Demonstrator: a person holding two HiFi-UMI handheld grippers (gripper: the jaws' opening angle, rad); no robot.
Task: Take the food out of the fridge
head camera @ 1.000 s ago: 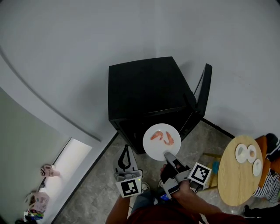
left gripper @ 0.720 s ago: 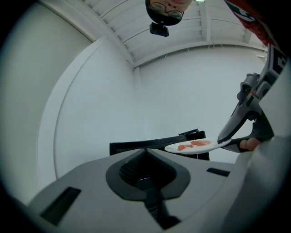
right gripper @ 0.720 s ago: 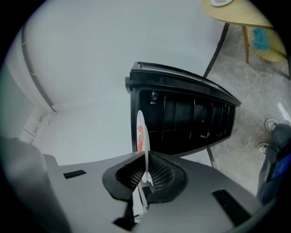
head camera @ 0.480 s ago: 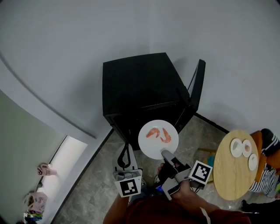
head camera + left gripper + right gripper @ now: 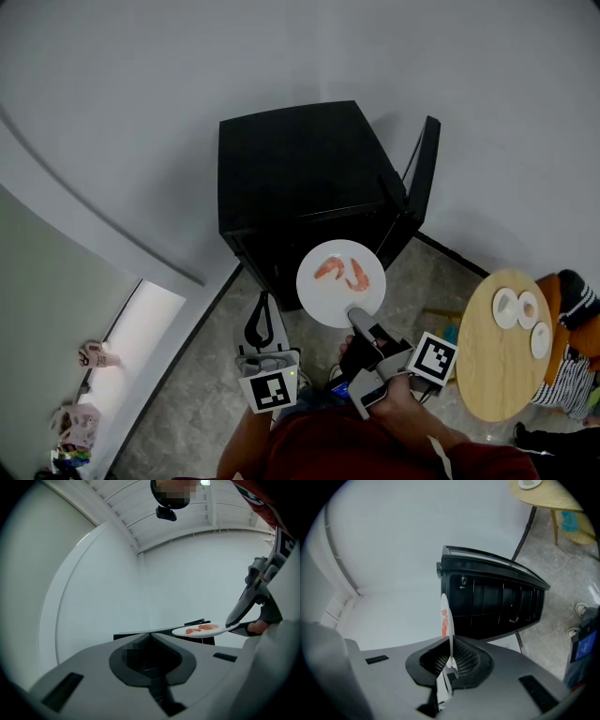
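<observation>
The right tool (image 5: 359, 321) clamps the near rim of a round white plate (image 5: 328, 292) carrying 2 curved orange-pink pieces of food (image 5: 343, 272) that look like shrimp. The plate hangs level in the air, just in front of the small black fridge (image 5: 300, 169), whose door (image 5: 422, 173) stands open at the right. The left tool (image 5: 262, 302) is closed on nothing, low at the left and apart from the plate. Its cube shows a black-and-white square marker (image 5: 270, 395). A round wooden table (image 5: 492, 375) at the right bears 3 small white dishes (image 5: 522, 311).
</observation>
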